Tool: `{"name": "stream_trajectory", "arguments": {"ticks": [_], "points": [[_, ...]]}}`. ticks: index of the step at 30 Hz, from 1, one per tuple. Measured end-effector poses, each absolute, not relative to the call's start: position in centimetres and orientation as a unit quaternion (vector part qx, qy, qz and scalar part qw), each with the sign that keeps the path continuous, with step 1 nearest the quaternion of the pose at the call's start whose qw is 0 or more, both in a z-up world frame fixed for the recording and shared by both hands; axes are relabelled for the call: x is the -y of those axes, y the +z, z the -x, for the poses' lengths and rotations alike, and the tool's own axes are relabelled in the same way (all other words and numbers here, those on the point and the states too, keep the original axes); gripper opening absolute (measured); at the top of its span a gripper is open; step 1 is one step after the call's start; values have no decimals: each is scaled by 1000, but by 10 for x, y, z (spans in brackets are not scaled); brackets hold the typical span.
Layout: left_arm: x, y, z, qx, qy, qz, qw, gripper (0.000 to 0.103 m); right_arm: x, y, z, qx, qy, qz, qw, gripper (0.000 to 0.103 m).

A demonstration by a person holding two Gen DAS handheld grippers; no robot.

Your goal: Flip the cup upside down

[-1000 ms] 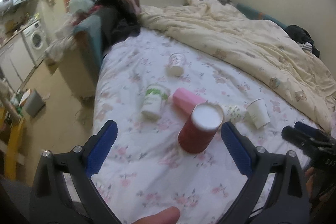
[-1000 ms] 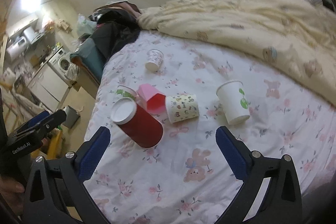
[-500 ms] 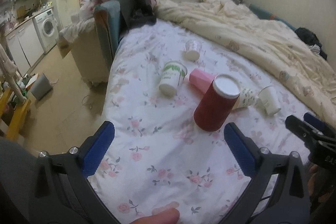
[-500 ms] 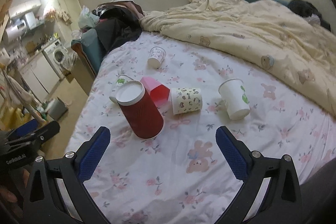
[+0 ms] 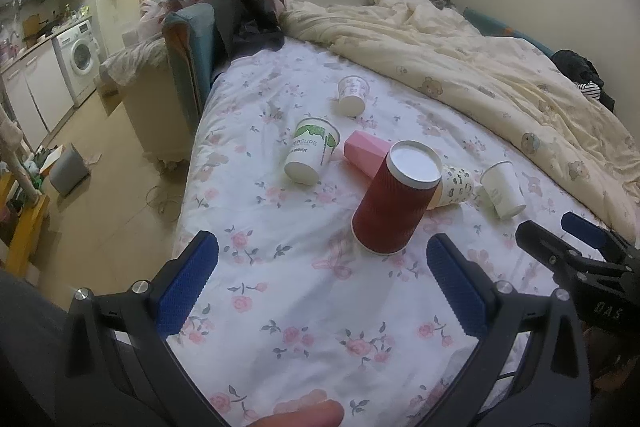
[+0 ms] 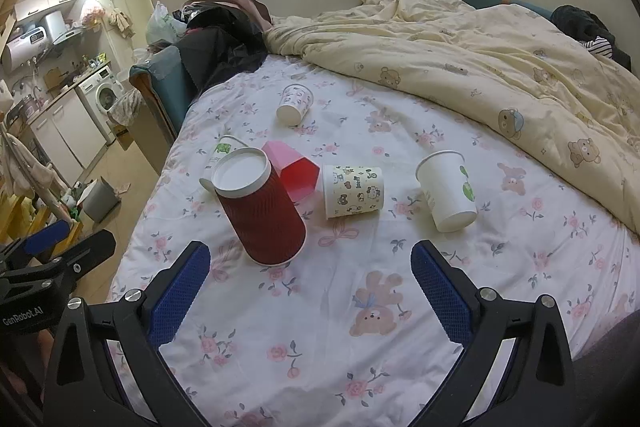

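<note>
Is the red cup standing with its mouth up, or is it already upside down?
Upside down. The red cup stands with its wide rim on the bed sheet and its closed white base facing up, slightly tilted. Neither gripper touches it.

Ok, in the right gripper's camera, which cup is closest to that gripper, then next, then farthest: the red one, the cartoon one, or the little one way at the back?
1. Red cup: nearest, standing upside down, just ahead of the right gripper, toward its left finger.
2. Cartoon cup: lying on its side, mid-bed.
3. Little patterned cup: farthest, near the cream duvet.
</note>
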State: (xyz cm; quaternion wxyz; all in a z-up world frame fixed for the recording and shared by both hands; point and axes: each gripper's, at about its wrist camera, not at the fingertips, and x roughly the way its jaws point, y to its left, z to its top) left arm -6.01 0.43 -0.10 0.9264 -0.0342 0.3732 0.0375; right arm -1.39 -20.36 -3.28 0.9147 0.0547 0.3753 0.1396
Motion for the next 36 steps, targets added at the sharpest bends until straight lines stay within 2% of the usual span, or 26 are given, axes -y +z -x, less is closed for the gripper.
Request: {"name": "stream_trajectory", "arguments": {"ticks": [36], "points": [[-2, -2, 62, -372, 37, 36, 927, 103, 205, -32, 14, -377, 139, -56, 914, 103]]}}
